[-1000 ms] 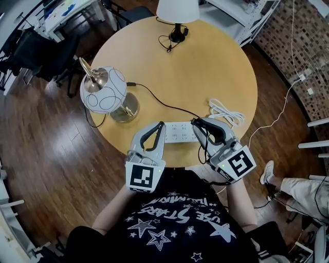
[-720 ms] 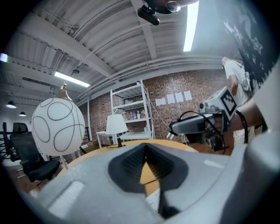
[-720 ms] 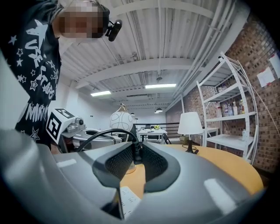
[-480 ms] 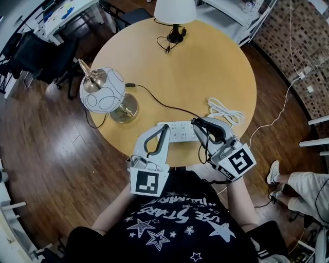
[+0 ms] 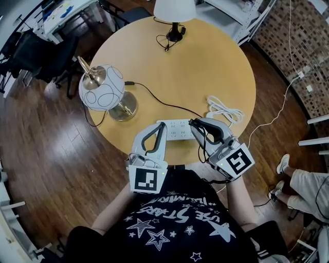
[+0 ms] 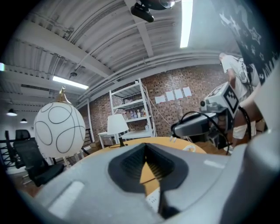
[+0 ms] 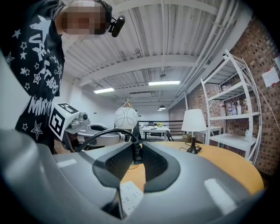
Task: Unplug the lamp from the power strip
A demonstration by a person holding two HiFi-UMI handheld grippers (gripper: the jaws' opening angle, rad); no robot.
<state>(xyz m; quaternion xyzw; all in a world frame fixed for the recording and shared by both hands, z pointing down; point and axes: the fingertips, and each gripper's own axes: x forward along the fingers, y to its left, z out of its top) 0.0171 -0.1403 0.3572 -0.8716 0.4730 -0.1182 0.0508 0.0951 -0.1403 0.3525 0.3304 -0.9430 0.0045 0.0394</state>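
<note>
The globe lamp (image 5: 102,88) stands at the table's left, and its black cord (image 5: 159,101) runs to a black plug (image 7: 136,156). My right gripper (image 5: 194,124) is shut on that plug over the right end of the white power strip (image 5: 177,131). Whether the plug sits in a socket or is lifted clear cannot be told. The strip (image 7: 131,195) shows just below the right jaws. My left gripper (image 5: 160,126) is shut, its tips meeting with nothing between them, over the strip's left end. In the left gripper view the left gripper (image 6: 146,148) points toward the globe lamp (image 6: 59,129).
A white-shaded lamp (image 5: 175,10) stands at the far edge of the round wooden table (image 5: 221,67), its cord coiled beside it. A white coiled cable (image 5: 225,110) lies right of the strip. Chairs and desks stand beyond the table's left, shelving to the right.
The left gripper shifted slightly along the strip's left end and back. The right gripper stays shut on the plug, nearly in the same place.
</note>
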